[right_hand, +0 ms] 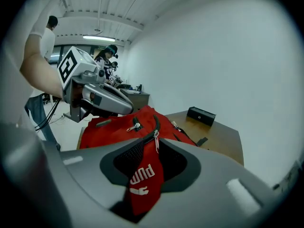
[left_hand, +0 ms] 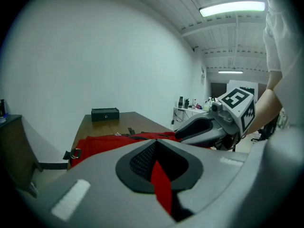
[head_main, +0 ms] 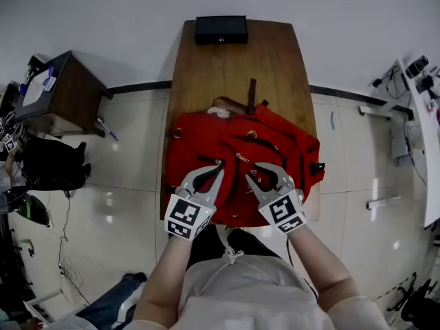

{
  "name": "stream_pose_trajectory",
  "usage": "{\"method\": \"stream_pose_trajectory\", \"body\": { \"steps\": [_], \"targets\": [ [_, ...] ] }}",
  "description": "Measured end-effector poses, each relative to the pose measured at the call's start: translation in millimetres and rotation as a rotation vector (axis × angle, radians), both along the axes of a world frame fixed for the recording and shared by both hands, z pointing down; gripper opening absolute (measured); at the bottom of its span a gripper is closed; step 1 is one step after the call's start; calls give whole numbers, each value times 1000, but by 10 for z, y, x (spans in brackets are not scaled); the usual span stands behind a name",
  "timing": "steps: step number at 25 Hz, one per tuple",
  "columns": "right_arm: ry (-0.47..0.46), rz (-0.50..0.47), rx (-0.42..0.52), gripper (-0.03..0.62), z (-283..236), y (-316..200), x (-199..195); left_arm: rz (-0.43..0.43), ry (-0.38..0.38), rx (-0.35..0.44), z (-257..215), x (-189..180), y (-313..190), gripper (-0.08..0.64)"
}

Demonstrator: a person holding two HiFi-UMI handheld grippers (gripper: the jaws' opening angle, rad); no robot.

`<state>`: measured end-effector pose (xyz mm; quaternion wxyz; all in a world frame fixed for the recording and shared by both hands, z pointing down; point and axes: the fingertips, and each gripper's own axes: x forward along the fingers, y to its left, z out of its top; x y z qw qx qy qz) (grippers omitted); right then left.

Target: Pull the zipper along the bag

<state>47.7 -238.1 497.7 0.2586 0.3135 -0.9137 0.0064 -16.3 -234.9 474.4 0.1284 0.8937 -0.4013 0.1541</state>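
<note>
Wood table [head_main: 275, 53]: brown, long and narrow; its far end meets a white wall, and pale tiled floor [head_main: 130, 184] runs along both sides.
Room: a dark cabinet [head_main: 69, 88] stands to the left and a white desk [head_main: 432, 150] with cables to the right; both gripper views show strip lights on the ceiling.
Box [head_main: 221, 29]: black, at the table's far edge, well apart from the bag.
Free wood: a bare stretch lies between bag and box, with only a dark strap [head_main: 251, 95] on it.
Edges: the bag reaches both long edges of the table and covers its near end.
Bag [head_main: 206, 139]: a red backpack lying flat, with dark zip lines and a metal ring [left_hand: 76, 152] at one side; the right gripper view shows white logo print on the front.
Zipper [right_hand: 156, 121]: the dark track curves away over the bag from the right gripper's tips, and a silvery pull hangs just below them.
Left gripper [head_main: 220, 165]: clenched on a fold of red fabric on the bag's near half.
Right gripper [head_main: 252, 167]: jaws closed at the zipper, with red fabric filling the gap behind the tips; it sits near the left gripper, and the two do not touch.
</note>
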Motion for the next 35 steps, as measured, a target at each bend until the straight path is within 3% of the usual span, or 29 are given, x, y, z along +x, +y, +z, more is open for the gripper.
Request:
{"method": "stream_pose_trajectory", "body": {
  "steps": [10,14,18,26,35],
  "targets": [
    [43,-43,-55,101,266,-308,-219,132,-46,-85,340,201,-422,8],
    [-11,-69,-124,70,272,-321,-203,196,-21,-109,364,274,-444,8],
    [-16,-123,-154,20,227,-255,-189,197,-17,-138,402,275,-450,8],
    [98,-175,-140,12,198,-67,-160,189,-63,-131,455,311,-450,8],
    [142,-255,-216,11,403,350,-208,190,-57,-140,481,313,-490,8]
  ]
}}
